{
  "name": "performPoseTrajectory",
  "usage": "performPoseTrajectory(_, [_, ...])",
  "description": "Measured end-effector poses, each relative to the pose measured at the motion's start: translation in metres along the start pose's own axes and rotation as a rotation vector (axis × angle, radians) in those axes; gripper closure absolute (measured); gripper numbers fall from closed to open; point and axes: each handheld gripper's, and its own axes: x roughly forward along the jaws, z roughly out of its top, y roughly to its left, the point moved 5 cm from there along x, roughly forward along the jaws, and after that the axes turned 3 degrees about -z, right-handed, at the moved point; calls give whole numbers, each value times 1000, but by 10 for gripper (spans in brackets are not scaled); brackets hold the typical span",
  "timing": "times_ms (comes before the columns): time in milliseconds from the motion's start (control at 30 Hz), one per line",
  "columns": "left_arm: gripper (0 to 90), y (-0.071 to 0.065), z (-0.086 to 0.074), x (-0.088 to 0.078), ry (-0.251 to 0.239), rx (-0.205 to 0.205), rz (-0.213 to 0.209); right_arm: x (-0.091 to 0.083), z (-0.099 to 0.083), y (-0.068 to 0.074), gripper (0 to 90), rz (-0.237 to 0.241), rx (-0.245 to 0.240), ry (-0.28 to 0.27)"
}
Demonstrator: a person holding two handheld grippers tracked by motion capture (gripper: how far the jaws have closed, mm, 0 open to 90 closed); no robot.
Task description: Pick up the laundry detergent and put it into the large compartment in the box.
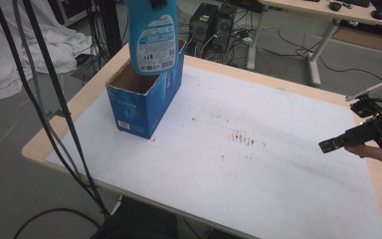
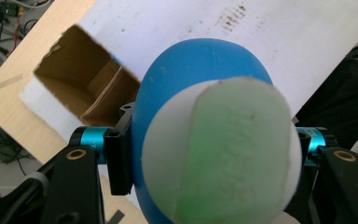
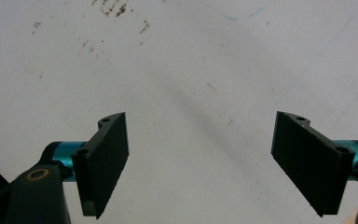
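A blue bottle (image 1: pixel 154 37) with a printed label hangs upright over the open top of a blue cardboard box (image 1: pixel 144 107). Its base is just above the box's rim. My left gripper (image 1: pixel 157 4) is shut on the bottle's top, at the upper edge of the high view. In the left gripper view the bottle (image 2: pixel 200 70) sits between the jaws of the left gripper (image 2: pixel 213 149), its white and green near end closest to the camera, and the brown inside of the box (image 2: pixel 81 81) lies beyond. My right gripper (image 1: pixel 331 144) hovers open over the table's right side, with nothing between its jaws (image 3: pixel 200 126).
A white sheet (image 1: pixel 258 174) covers the wooden table and has reddish-brown stains (image 1: pixel 241 137) at its middle. Black cables (image 1: pixel 45 99) hang across the left. Computer towers (image 1: pixel 211 22) and another desk (image 1: pixel 323 12) stand behind the table.
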Motion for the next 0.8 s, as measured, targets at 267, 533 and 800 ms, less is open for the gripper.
performPoseTrajectory(267, [379,9,-13,-2,-8,-42,24,-4,6,3,183,-4,-5,-7])
performPoseTrajectory(533, [379,16,-17,2,2,-52,41,-6,4,1,183,-7,1,-13])
performPoseTrajectory(800, [379,23,-19,9,13,-62,48,-8,0,-4,183,-10,9,-18])
